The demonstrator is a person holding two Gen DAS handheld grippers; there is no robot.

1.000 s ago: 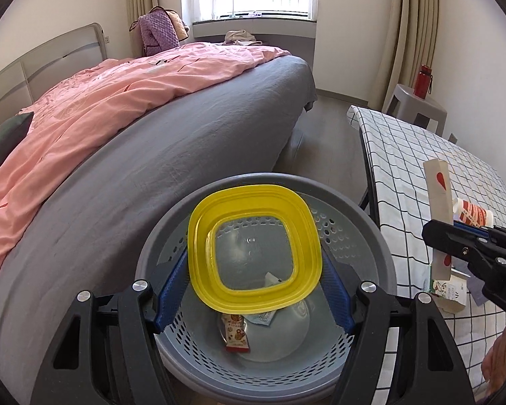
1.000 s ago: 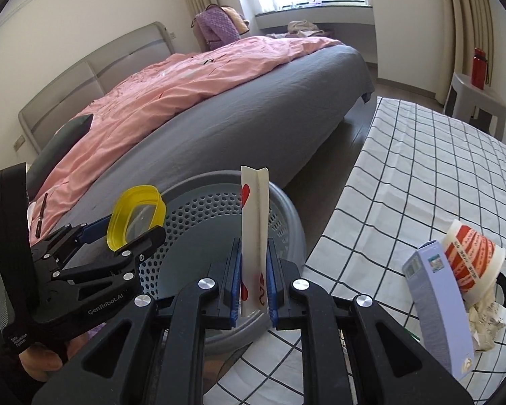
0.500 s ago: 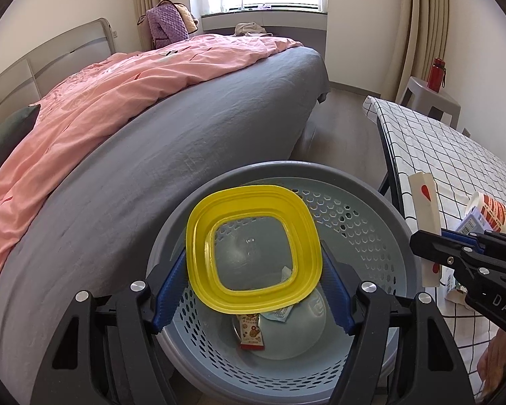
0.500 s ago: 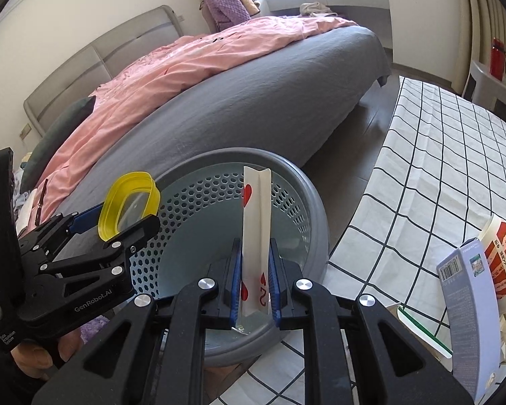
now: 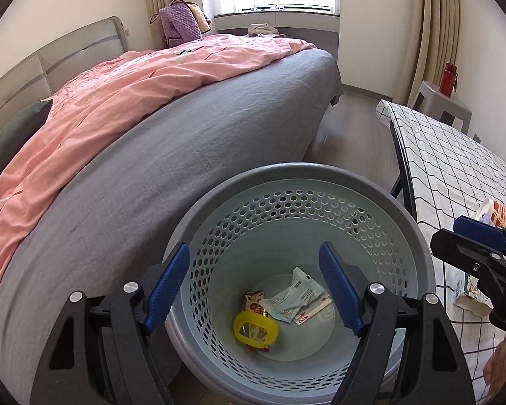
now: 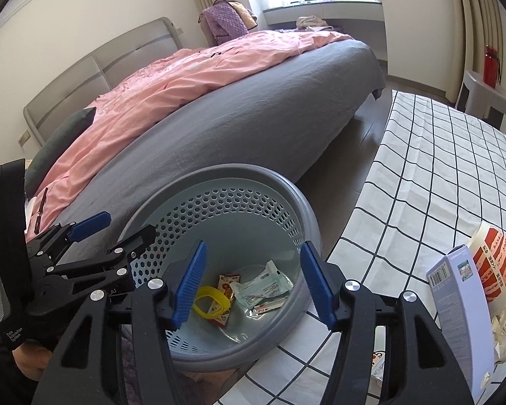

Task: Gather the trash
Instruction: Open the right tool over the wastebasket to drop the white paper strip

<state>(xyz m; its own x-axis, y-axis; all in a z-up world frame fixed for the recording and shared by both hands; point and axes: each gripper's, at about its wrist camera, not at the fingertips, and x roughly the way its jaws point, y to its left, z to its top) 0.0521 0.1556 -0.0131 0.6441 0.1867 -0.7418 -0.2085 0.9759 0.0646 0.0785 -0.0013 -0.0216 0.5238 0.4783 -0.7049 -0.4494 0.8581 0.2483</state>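
Both grippers hang over the bin (image 5: 418, 236), jaws opening and empty; the box (image 6: 462, 317) at the table's near edge stands upright, nearer the right gripper (image 6: 253, 280).

The basket (image 5: 297, 209) is grey at the rim and pale blue inside, pierced with a honeycomb of holes; in it lie a yellow lid (image 5: 255, 330) and a white card (image 5: 312, 314) with red hearts. The duvet (image 5: 145, 81) is pink over a grey sheet (image 5: 192, 155); the tablecloth (image 6: 431, 175) is white with a black grid. The gripper pads (image 5: 167, 283) are blue on black arms; the bottle (image 5: 449, 79) is red.
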